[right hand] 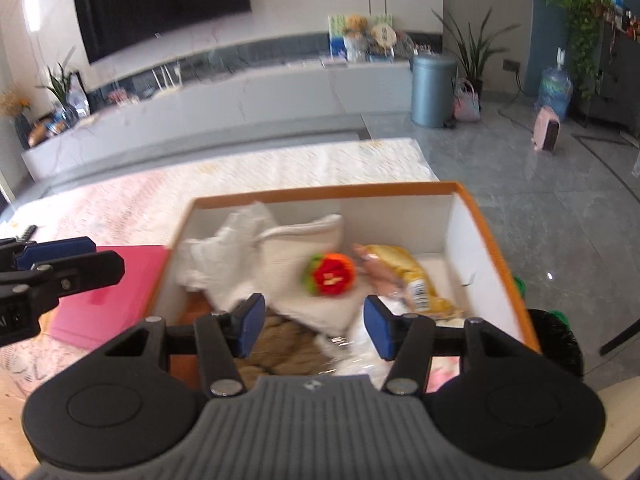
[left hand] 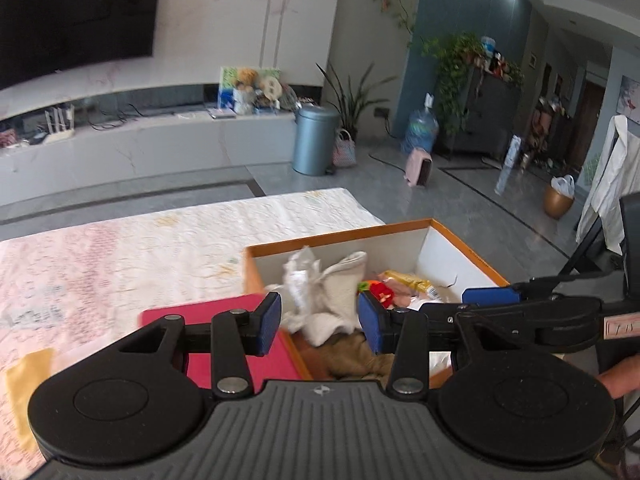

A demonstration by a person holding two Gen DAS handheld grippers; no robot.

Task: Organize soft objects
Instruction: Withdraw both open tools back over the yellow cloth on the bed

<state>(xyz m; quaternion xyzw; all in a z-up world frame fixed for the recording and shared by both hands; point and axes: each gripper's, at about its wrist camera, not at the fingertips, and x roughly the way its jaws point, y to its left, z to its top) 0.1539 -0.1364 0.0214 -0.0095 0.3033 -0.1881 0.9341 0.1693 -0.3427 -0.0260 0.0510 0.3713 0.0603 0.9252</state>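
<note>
An orange-rimmed cardboard box (right hand: 460,190) with white inner walls (left hand: 400,236) sits on the table's right end. It holds a white cloth pouch (right hand: 304,248), crumpled white fabric (right hand: 224,248), a red, orange and green plush toy (right hand: 332,272), a yellow snack packet (right hand: 404,276), a brown knit item (right hand: 280,344) and clear plastic. My left gripper (left hand: 318,320) is open and empty over the box's near left edge. My right gripper (right hand: 314,322) is open and empty over the box's near side. The left gripper's fingers also show in the right wrist view (right hand: 64,264).
A pink flat board (left hand: 236,344) lies left of the box on the patterned tablecloth (left hand: 120,264). A yellow cloth (left hand: 24,392) lies at the table's near left. A black bin (right hand: 556,340) stands right of the box. Beyond are grey floor, a blue bin (right hand: 432,88) and a TV unit.
</note>
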